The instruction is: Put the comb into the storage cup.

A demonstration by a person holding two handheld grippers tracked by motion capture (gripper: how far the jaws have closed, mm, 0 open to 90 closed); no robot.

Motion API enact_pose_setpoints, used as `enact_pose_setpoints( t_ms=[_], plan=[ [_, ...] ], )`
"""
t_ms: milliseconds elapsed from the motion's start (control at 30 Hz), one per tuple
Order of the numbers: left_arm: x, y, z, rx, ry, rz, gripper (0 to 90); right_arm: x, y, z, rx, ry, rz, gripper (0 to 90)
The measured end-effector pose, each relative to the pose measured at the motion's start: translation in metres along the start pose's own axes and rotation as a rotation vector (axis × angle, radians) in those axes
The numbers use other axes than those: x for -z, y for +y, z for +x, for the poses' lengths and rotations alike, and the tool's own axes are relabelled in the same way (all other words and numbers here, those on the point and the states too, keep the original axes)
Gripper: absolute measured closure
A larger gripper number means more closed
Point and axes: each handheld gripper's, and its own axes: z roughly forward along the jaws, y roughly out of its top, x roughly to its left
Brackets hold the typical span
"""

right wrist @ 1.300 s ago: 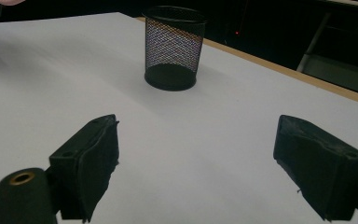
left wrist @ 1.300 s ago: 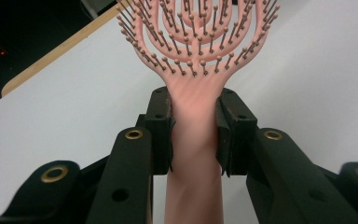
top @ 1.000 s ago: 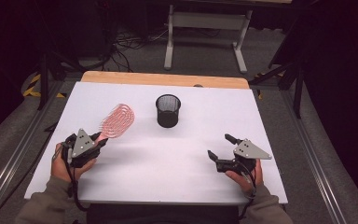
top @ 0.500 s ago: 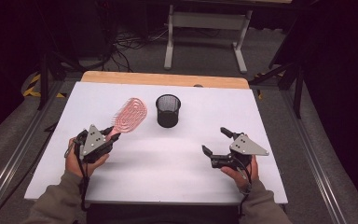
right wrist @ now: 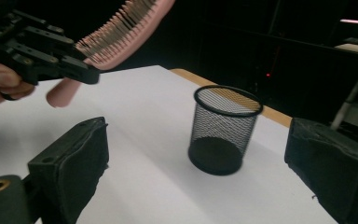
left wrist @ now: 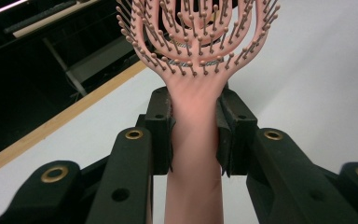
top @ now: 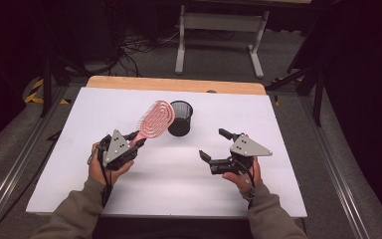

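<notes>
So I had the left gripper (top: 138,143) pinching the pink hairbrush (top: 155,119) by its handle, the head lifted off the white table (top: 69,144) and just left of the black mesh cup (top: 180,118) in the middle. The right gripper (top: 214,144) had just been spreading its jaws, nothing between them, aimed at the cup from the near right. I figured the trick was bracing the cup with that one first, then tipping the brush upright to drop it in handle-first.
</notes>
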Motion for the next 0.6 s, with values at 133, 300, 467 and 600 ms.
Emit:
enact_pose_setpoints(
  t_ms=[133,300,467,600],
  plan=[
    [-0.005,0.003,-0.005,-0.012,-0.018,-0.006,69.6,-0.014,0.005,0.007,-0.007,0.034,0.007,7.0],
    [-0.010,0.005,-0.013,-0.015,-0.034,-0.015,69.6,-0.027,0.010,0.015,-0.013,0.065,0.017,7.0],
    [-0.016,0.009,-0.022,-0.027,-0.050,-0.020,69.6,-0.036,0.015,0.022,-0.018,0.103,0.023,6.9],
    [-0.022,0.012,-0.031,-0.039,-0.064,-0.021,69.6,-0.040,0.018,0.024,-0.037,0.124,0.008,6.9]
  ],
)
